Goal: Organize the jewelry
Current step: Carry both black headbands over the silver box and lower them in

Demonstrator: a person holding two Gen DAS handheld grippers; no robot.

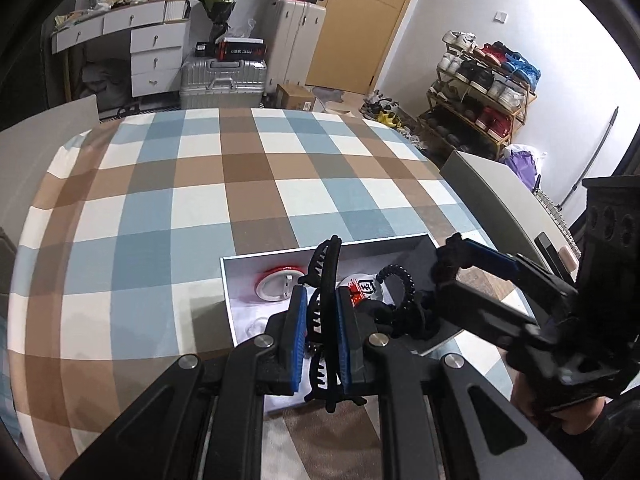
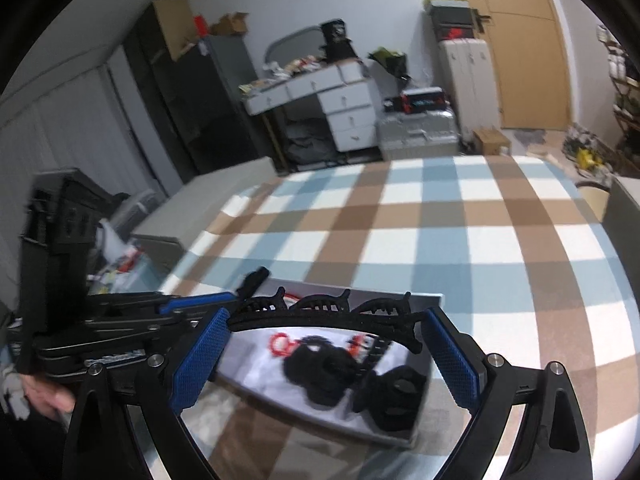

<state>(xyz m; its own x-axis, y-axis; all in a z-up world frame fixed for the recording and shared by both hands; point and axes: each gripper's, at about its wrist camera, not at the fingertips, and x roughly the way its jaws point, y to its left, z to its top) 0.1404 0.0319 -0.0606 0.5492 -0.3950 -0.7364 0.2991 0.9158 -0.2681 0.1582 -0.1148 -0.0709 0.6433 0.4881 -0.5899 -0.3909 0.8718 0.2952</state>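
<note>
My left gripper (image 1: 322, 302) is shut on a long black hair claw clip (image 1: 326, 280), held above a shallow white box (image 1: 240, 268) on the checked table. The clip also shows in the right wrist view (image 2: 324, 312), lying across the space between my right gripper's blue pads. My right gripper (image 2: 326, 344) is open, its fingers on either side of the clip's ends; it shows from the side in the left wrist view (image 1: 452, 276). In the box lie a red-rimmed round item (image 1: 276, 280), a black coil hair tie (image 1: 400, 284) and black scrunchies (image 2: 320, 368).
The table wears a blue, brown and white checked cloth (image 1: 240, 184). Grey chair backs (image 1: 492, 188) stand at the table's right and left sides. Suitcases, drawers and a shoe rack stand beyond the far edge.
</note>
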